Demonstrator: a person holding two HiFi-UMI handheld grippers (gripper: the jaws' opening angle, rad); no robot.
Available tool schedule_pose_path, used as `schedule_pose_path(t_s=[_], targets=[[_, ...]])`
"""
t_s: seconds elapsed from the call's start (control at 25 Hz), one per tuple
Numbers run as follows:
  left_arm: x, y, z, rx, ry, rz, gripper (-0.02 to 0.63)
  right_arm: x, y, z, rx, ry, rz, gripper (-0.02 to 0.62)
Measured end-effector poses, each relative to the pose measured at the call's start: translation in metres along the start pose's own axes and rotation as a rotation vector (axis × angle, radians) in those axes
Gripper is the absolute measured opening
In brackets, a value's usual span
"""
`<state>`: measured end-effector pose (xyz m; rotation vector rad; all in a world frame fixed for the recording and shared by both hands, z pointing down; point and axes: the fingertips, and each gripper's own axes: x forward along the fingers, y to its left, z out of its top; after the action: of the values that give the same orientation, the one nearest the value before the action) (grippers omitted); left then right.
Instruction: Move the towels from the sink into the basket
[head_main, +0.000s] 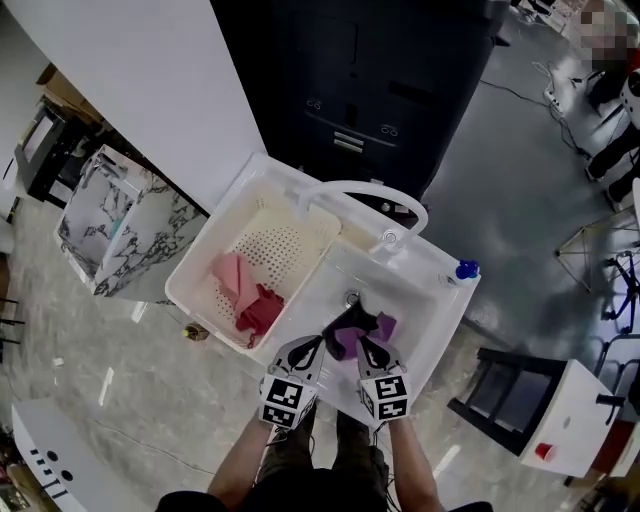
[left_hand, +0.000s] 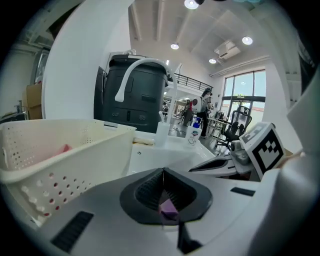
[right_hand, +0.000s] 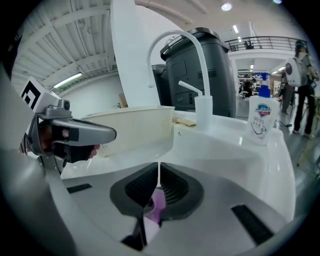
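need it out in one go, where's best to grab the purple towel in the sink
Pinch the purple towel by its raised near folds, coming down from the person's side of the sink. It lies bunched, so folds stand up. The left hand-held gripper and right hand-held gripper are each shut on one, side by side, which should lift it evenly.

Purple towel (head_main: 343, 343), pink towel (head_main: 231, 275), dk-red towel (head_main: 260, 312); cream basket (head_main: 285, 240) w/ holes; white sink (head_main: 415, 290).
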<state>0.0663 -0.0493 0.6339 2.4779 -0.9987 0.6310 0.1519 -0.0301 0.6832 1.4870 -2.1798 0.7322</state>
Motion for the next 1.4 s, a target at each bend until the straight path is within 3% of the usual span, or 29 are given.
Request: schedule_pose_path(t_s=[0.36, 0.84, 1.24, 1.4], targets=[[0.018, 0.017, -0.031, -0.028, 0.061, 0.002, 0.008, 0.025, -0.004, -0.031, 0.045, 0.068, 0.020, 0.037], [0.026, 0.020, -0.042, -0.055, 0.073, -0.014, 0.008, 0.046, -0.001, -0.054, 0.086, 0.170, 0.079, 0.038], [0.023, 0.018, -0.032, -0.078, 0.067, -0.021, 0.008, 0.071, 0.009, -0.066, 0.013, 0.294, 0.161, 0.043], [0.023, 0.018, -0.032, -0.083, 0.064, -0.025, 0.008, 0.081, 0.016, -0.080, -0.043, 0.378, 0.201, 0.097]])
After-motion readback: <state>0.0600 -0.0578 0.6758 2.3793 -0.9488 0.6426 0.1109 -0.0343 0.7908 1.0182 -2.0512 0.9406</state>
